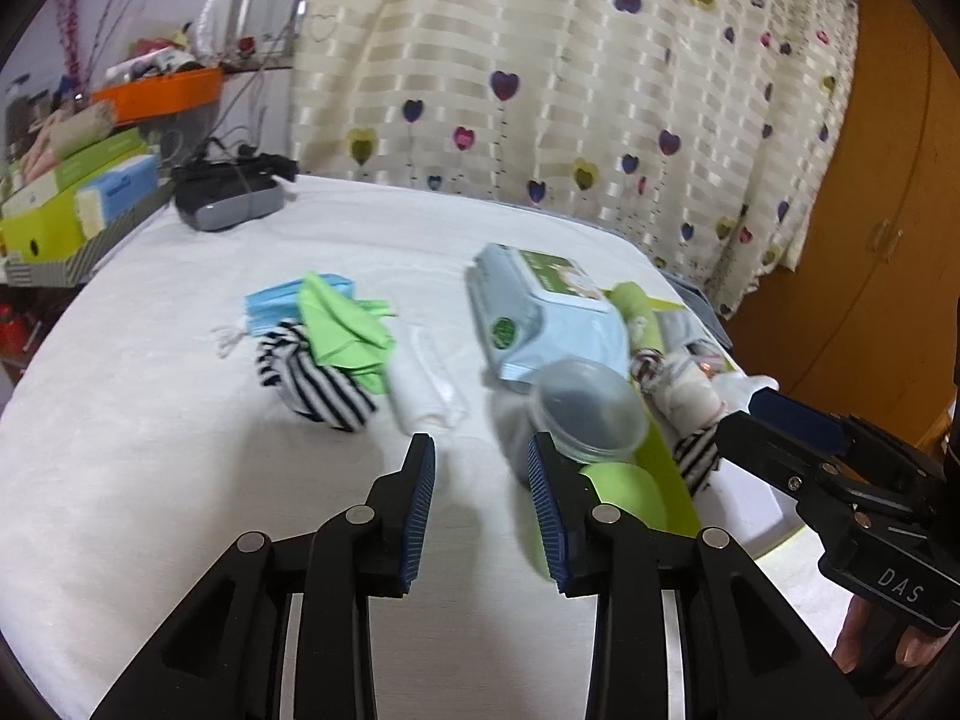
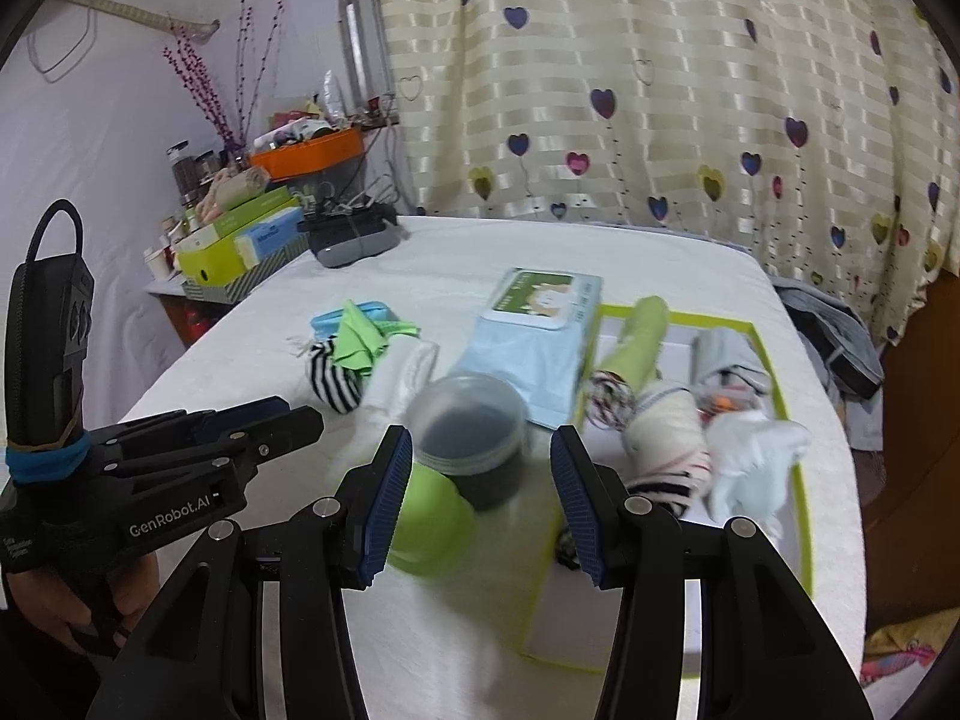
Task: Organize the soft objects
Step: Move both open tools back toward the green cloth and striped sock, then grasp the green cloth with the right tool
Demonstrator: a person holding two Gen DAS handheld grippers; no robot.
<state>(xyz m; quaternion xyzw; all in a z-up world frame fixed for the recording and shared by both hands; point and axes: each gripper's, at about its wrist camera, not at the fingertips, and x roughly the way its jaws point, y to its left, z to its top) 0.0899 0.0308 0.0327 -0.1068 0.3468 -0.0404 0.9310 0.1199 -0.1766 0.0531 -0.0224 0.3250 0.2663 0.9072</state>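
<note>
Between picks: left gripper (image 1: 483, 468) and right gripper (image 2: 481, 468) both hover with fingers wide and empty. Loose striped sock (image 1: 312, 375) awaits transfer into green-rimmed tray (image 2: 774, 360); approach squarely.

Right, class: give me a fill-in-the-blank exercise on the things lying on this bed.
1. The rolled sock beside the green cloth has black and ____ stripes.
2. The shallow white tray has a ____ rim.
3. The cream curtain is dotted with ____ shapes.
4. The left tongs hold ____.

Missing: white; green; heart; nothing
</note>
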